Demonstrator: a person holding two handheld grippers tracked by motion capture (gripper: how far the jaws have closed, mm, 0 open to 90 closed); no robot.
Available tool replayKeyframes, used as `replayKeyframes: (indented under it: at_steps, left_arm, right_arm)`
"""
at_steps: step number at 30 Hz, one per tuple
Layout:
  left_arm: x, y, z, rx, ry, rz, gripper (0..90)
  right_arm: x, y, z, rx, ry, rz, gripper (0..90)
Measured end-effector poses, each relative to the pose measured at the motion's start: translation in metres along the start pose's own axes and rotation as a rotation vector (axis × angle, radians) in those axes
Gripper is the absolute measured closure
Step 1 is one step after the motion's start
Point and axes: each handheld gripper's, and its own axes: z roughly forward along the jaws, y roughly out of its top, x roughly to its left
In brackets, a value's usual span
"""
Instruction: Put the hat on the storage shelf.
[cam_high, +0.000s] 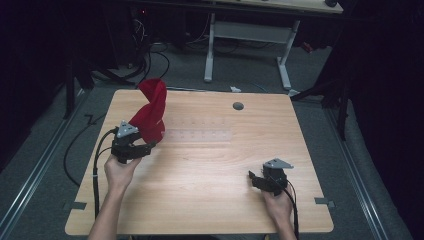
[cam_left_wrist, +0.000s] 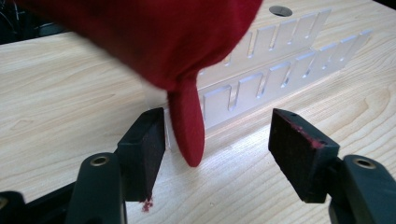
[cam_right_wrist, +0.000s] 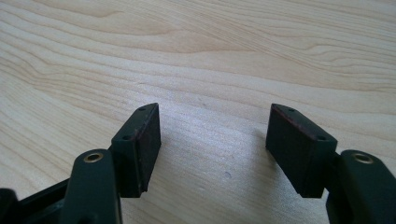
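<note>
While a red cloth (cam_high: 151, 114) is seen standing up in a twisted column over the left half of the wooden table (cam_high: 210, 165), its lower tip (cam_left_wrist: 187, 135) is shown in the left gripper view hanging between the black jaws, close beside the left pad (cam_left_wrist: 148, 149) and well clear of the other. No pad is pressed on the fabric; the left gripper (cam_high: 131, 145) is held with its jaws apart. Just behind the cloth, a clear slotted plastic rack (cam_left_wrist: 280, 70) is laid flat on the tabletop. Near the table's right front, the right gripper (cam_high: 267, 180) is held low, its jaws spread wide over bare wood with nothing between them.
</note>
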Motion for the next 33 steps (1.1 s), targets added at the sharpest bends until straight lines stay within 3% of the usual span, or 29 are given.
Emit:
replayKeyframes:
  at_steps: [18, 25, 33]
  left_arm:
    - [0.002, -0.005, -0.022, -0.004, -0.012, -0.043, 37.5]
    - [-0.005, -0.010, -0.030, 0.009, -0.027, -0.021, 37.0]
    - [-0.008, -0.015, -0.038, 0.001, -0.047, -0.041, 36.8]
  right_arm:
    - [0.000, 0.000, 0.000, 0.000, 0.000, 0.000, 35.7]
    - [0.000, 0.000, 0.000, 0.000, 0.000, 0.000, 35.8]
    - [0.000, 0.000, 0.000, 0.000, 0.000, 0.000, 35.8]
